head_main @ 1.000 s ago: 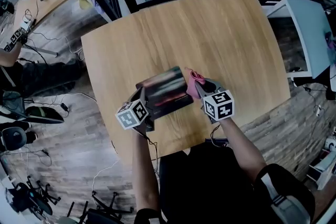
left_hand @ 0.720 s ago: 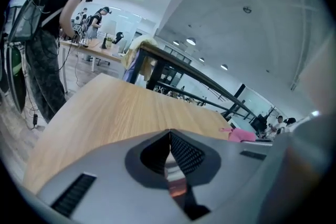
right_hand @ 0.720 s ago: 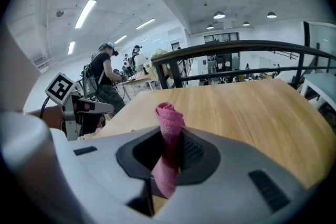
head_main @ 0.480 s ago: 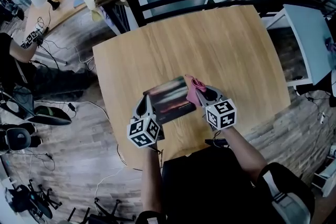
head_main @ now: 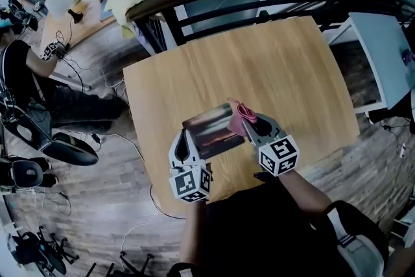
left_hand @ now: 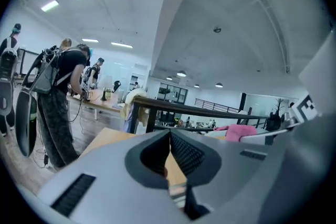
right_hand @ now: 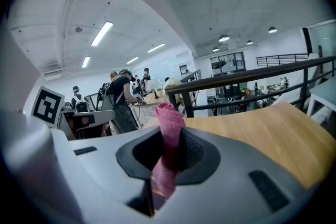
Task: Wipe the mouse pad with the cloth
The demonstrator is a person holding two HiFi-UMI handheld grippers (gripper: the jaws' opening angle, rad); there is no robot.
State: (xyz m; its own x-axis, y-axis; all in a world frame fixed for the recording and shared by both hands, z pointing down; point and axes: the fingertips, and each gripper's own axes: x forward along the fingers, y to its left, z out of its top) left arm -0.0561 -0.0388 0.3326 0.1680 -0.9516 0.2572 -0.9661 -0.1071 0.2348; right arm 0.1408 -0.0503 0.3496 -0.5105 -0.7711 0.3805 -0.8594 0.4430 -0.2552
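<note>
The table [head_main: 292, 68] carries one item of note: the mouse pad [head_main: 211, 126], lying flat on its near half, dark with a reddish print. The left gripper [head_main: 184, 137] sits at the pad's near left corner. Its jaws are pressed together at the tips with nothing between them, and whether it bears down on the pad cannot be told. The right gripper [head_main: 248, 119] stands at the pad's right edge and pinches the cloth [head_main: 238, 113], a pink bunch that rises above the jaws in the right gripper view. The cloth's free end lies at the pad's right border (contact with the surface is not confirmed from the head view). Assessment: the cloth is secured and brought to the pad, but nearly all of the pad lies bare to its left. The wiping is therefore judged hardly begun, with the full width left to cover.
</note>
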